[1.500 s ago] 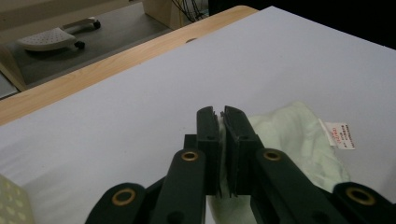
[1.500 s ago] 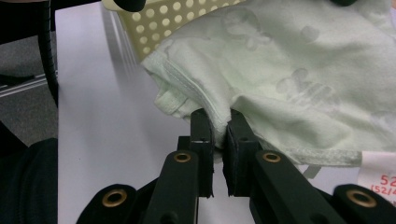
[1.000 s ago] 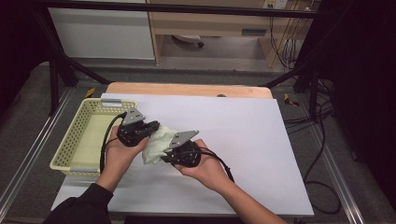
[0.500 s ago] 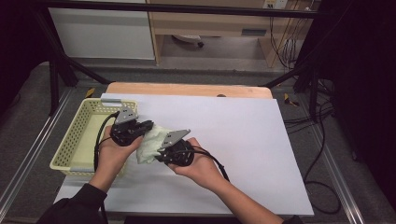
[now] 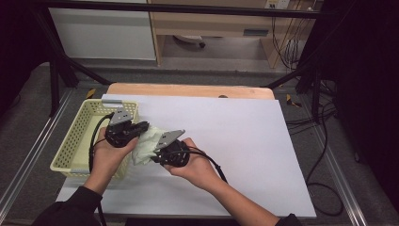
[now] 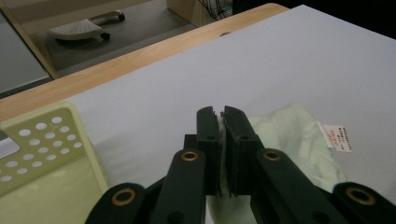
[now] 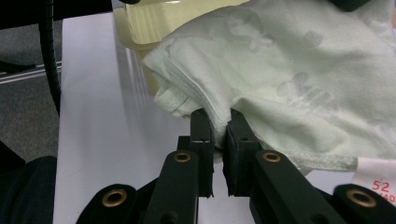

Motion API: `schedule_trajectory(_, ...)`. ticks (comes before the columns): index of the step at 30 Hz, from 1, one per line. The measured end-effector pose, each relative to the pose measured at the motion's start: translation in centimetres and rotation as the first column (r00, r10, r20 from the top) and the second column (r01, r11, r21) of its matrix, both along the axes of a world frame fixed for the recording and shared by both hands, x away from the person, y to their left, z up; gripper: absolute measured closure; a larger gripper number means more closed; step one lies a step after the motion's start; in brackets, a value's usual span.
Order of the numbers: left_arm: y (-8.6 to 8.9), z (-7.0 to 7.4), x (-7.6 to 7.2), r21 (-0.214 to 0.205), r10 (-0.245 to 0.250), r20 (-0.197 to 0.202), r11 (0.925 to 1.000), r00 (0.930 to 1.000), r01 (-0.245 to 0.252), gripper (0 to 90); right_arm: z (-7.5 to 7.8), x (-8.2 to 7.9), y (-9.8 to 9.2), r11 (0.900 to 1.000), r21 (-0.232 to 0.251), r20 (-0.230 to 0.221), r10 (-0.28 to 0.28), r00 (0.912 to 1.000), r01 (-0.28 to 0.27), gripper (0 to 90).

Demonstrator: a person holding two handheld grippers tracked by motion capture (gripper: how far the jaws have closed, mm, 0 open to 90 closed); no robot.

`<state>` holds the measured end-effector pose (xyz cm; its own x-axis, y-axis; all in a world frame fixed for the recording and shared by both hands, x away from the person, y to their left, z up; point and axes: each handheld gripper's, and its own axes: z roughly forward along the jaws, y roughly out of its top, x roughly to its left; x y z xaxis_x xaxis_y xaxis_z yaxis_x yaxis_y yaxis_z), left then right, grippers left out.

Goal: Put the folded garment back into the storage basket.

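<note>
A pale green cloth [image 5: 147, 142] with a white label [image 6: 337, 138] hangs bunched between both grippers, just right of the yellow basket [image 5: 81, 133]. My left gripper [image 5: 139, 127] is shut on the cloth's edge [image 6: 223, 154], with fabric pinched between its jaws. My right gripper [image 5: 154, 151] is shut on a folded hem of the cloth [image 7: 261, 79], which spreads above its jaws [image 7: 219, 122]. The two grippers sit close together, the left one nearer the basket.
The perforated yellow basket [image 6: 42, 154] stands at the table's left edge on a white sheet [image 5: 235, 136]. A wooden strip [image 5: 188, 90] runs along the far edge. Cables [image 5: 207, 160] trail from both grippers. Black frame legs and a shelf stand beyond.
Both hands have carried the cloth leftward, toward the basket. Both grippers have kept their hold on it.
</note>
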<state>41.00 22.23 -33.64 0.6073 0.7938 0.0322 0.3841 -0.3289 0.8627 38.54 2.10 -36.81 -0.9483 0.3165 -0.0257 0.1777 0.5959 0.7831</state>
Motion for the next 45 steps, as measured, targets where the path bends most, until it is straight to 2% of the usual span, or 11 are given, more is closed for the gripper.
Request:
schedule_trajectory(6, 0.6, 0.2, -0.1, 0.008, 0.006, 0.001, 1.0000, 1.0000, -0.006, 85.5, 0.1, 0.0, 0.6, 1.0000, 0.001, 0.006, 0.007, 1.0000, -0.007, 83.6)
schedule_trajectory(7, 0.6, 0.1, -0.1, -0.002, 0.011, 0.003, 0.9999, 0.9999, -0.011, 85.5, 0.1, 0.0, 0.7, 1.0000, 0.000, 0.004, 0.007, 1.0000, -0.007, 83.6)
schedule_trajectory(26, 2.1, 0.5, 0.0, -0.019, 0.039, 0.011, 0.9991, 0.9992, -0.038, 85.5, 0.4, 0.5, 2.1, 0.9994, 0.028, 0.006, 0.022, 0.9997, -0.022, 83.6)
schedule_trajectory(45, 3.4, 0.9, -0.1, -0.017, 0.056, 0.018, 0.9983, 0.9983, -0.055, 85.5, 0.5, 0.6, 3.3, 0.9987, 0.044, 0.012, 0.025, 0.9996, -0.025, 83.6)
